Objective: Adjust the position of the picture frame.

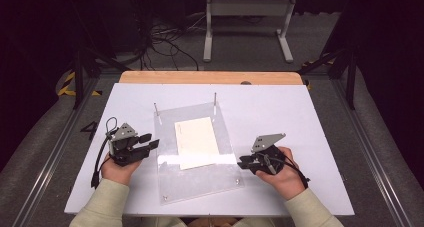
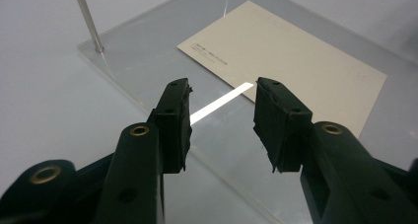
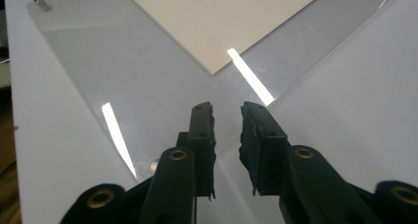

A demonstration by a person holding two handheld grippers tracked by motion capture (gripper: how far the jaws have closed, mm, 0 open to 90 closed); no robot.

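Note:
A clear acrylic plate [image 1: 200, 179] lies in the middle of the white table [image 1: 300, 112], with a cream card [image 1: 196, 139] flat on it. My left gripper [image 1: 150, 142] sits just off the plate's left edge, pointing at the card. In the left gripper view its jaws [image 2: 222, 86] stand open above the plate [image 2: 148, 61], short of the card [image 2: 296, 61], with nothing between them. My right gripper [image 1: 241, 163] is at the plate's right edge. Its jaws [image 3: 227, 108] are a narrow gap apart over the plate's edge [image 3: 123, 61], gripping nothing; the card [image 3: 222, 17] lies beyond.
Two thin metal posts [image 1: 156, 108] [image 1: 215, 98] stand at the plate's far corners, one close in the left gripper view [image 2: 86, 12]. Small screws [image 3: 42, 3] mark the near corners. A wooden strip [image 1: 210, 77] borders the table's far edge. Bare table surrounds the plate.

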